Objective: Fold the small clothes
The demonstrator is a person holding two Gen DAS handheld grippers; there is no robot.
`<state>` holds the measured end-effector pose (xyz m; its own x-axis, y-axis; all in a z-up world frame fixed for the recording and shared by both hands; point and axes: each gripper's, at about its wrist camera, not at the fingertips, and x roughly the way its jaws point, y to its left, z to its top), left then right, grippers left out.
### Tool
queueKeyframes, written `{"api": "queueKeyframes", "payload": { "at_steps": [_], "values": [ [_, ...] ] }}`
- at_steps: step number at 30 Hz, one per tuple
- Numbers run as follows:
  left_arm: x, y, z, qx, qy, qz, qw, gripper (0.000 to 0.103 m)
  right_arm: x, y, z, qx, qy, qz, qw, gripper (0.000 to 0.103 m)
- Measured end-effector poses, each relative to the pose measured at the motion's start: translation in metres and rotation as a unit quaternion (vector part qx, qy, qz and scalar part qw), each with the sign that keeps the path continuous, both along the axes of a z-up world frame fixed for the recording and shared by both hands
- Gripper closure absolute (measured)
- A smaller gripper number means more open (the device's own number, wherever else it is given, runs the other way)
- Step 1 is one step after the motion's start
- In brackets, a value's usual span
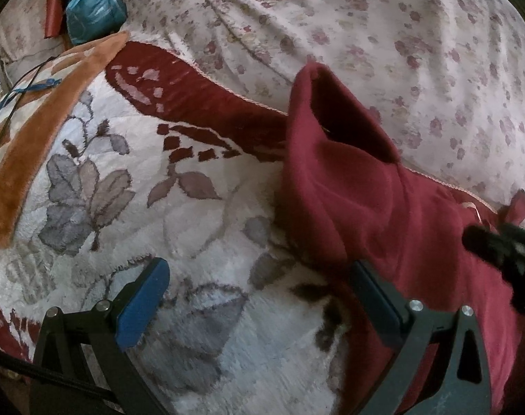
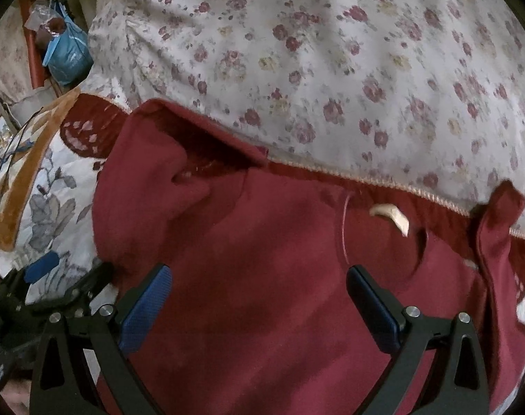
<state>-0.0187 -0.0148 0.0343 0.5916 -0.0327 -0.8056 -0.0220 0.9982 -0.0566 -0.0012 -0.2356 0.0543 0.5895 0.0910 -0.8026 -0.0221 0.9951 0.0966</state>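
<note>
A dark red small garment [image 2: 262, 242] lies spread on a plush blanket, its neck opening with a white label [image 2: 390, 216] toward the far side. One sleeve [image 1: 331, 121] is folded up at the left. My right gripper [image 2: 259, 297] hovers open over the middle of the garment, nothing between its blue pads. My left gripper [image 1: 259, 294] stands open over the blanket at the garment's [image 1: 383, 207] left edge, its right finger [image 1: 376, 297] touching the red cloth. It also shows low on the left of the right wrist view as the left gripper [image 2: 68, 269].
The plush blanket [image 1: 158, 207] is white with grey leaves, red and orange borders. Behind it lies a floral sheet [image 2: 331, 52]. A blue bag [image 1: 93, 10] and cables [image 1: 17, 97] sit at the far left. The black frame of the right tool [image 1: 504, 252] enters from the right edge.
</note>
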Motion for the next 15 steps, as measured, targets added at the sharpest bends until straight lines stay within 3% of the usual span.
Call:
{"api": "queueKeyframes", "payload": {
  "at_steps": [8,15],
  "values": [
    [0.008,0.008,-0.006,-0.006,0.013,0.016,0.9998,0.0,0.063,0.011,0.003,-0.031,-0.033,-0.001,0.999,0.009],
    [0.014,0.008,-0.013,-0.005,0.022,0.015,0.9996,0.0,0.123,0.033,-0.024,-0.086,-0.025,0.013,0.996,0.023]
  ]
}}
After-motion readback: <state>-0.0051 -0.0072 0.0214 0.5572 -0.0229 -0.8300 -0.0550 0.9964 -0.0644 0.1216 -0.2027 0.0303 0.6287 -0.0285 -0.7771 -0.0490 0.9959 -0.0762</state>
